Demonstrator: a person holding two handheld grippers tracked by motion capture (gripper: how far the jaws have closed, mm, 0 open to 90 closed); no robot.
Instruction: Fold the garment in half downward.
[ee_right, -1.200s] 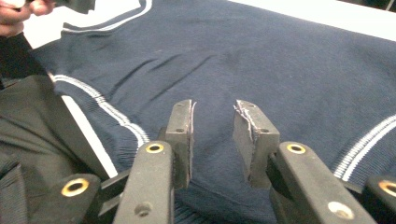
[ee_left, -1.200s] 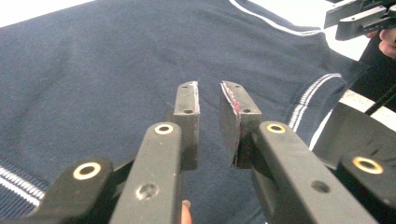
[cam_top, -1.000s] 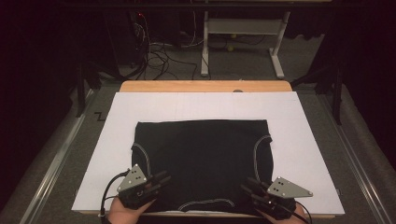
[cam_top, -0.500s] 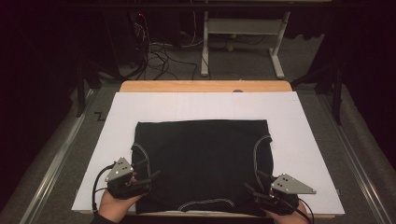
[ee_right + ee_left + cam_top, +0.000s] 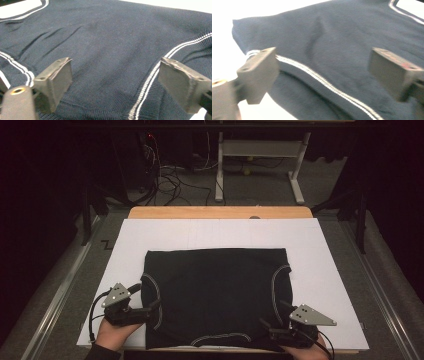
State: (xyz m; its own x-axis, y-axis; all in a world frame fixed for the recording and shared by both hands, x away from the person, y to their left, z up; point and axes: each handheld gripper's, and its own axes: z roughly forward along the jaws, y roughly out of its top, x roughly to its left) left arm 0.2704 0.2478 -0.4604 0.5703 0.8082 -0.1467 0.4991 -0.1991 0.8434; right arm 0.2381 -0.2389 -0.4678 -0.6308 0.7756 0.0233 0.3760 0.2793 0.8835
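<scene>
A dark navy knit garment [image 5: 215, 290] with white striped trim lies folded flat on the white sheet [image 5: 210, 232]. My left gripper [image 5: 145, 297] sits at its near left edge, held by a hand. Its jaws have just been opening and stand wide apart. In the left gripper view the left gripper [image 5: 327, 72] has the garment [image 5: 342, 37] and its white stripe lying beyond the jaws, unpinched. My right gripper [image 5: 275, 316] rests at the near right corner, and its jaws have also just been opening. In the right gripper view the right gripper [image 5: 118, 82] stands wide over the garment [image 5: 107, 37], gripping nothing.
The white sheet covers a wooden table whose far edge [image 5: 220, 212] shows beyond it. Metal rails [image 5: 55, 295] run along both sides. Behind the table are floor cables [image 5: 170, 175] and a white desk frame [image 5: 260, 155].
The left gripper has slid leftward from over the garment's near left part to its left edge. Both grippers' jaws have spread apart. The right gripper has stayed in place.
</scene>
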